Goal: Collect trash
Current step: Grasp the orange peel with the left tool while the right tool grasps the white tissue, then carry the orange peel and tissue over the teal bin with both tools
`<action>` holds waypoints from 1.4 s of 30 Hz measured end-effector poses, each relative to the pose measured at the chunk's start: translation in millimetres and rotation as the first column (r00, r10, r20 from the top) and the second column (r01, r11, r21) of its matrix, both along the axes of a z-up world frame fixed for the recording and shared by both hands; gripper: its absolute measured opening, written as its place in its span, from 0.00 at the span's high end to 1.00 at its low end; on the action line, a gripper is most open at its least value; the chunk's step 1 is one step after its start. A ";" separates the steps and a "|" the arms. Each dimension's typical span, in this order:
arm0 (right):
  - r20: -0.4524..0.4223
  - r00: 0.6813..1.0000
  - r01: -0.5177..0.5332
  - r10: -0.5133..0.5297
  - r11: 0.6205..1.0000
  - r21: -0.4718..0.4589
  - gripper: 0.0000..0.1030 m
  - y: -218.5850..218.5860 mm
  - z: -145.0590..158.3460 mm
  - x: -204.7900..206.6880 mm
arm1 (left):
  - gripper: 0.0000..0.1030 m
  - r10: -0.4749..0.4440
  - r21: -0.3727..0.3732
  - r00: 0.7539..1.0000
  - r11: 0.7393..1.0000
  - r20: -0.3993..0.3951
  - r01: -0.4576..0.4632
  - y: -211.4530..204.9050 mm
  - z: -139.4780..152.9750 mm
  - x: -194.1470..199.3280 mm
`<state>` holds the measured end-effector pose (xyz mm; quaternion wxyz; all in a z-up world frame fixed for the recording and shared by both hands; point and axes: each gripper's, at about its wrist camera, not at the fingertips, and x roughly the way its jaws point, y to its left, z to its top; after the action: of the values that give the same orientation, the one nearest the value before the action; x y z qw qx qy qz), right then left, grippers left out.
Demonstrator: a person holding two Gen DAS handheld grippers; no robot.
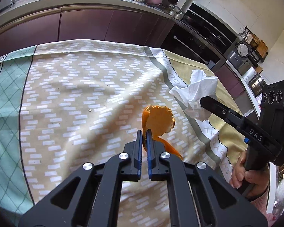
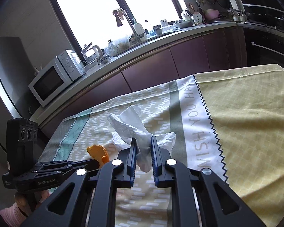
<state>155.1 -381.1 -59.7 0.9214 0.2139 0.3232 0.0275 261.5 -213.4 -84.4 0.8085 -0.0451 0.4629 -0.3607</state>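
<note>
My left gripper (image 1: 144, 132) is shut on an orange peel (image 1: 158, 121) and holds it above the patterned tablecloth (image 1: 75, 94). The peel also shows in the right wrist view (image 2: 97, 151), at the left gripper's tip. My right gripper (image 2: 143, 141) is shut on a crumpled white tissue (image 2: 130, 124), which sticks out past its fingers over the cloth. In the left wrist view the right gripper (image 1: 203, 100) comes in from the right with the tissue (image 1: 197, 89) at its tip.
The tablecloth (image 2: 246, 123) covers the whole table; its far edge faces dark purple cabinets (image 2: 151, 71). A counter behind holds a microwave (image 2: 53, 79), a kettle, a faucet and dishes. An oven (image 1: 202, 37) stands at the right.
</note>
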 end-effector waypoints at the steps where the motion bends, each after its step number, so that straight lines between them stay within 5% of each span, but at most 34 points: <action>1: 0.009 1.000 -0.007 0.006 1.000 0.007 0.87 3.1 2.8 -3.0 | 0.95 0.005 -0.001 1.000 1.000 0.012 -0.005 5.4 3.1 -3.2; 21: 0.066 0.977 -0.208 0.201 0.971 0.120 0.87 96.6 14.5 -28.1 | 0.95 0.147 -0.040 0.986 0.989 0.083 -0.145 161.1 35.0 -63.5; 42: 0.111 0.898 -0.439 0.426 0.883 0.165 0.87 210.8 28.4 1.3 | 0.95 0.367 -0.004 0.912 0.928 0.183 -0.373 301.5 66.5 -102.6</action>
<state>156.4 -170.3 -31.3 0.8789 0.2203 0.3257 0.2701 158.9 88.1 -17.9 0.9012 -0.0866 0.3764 -0.1966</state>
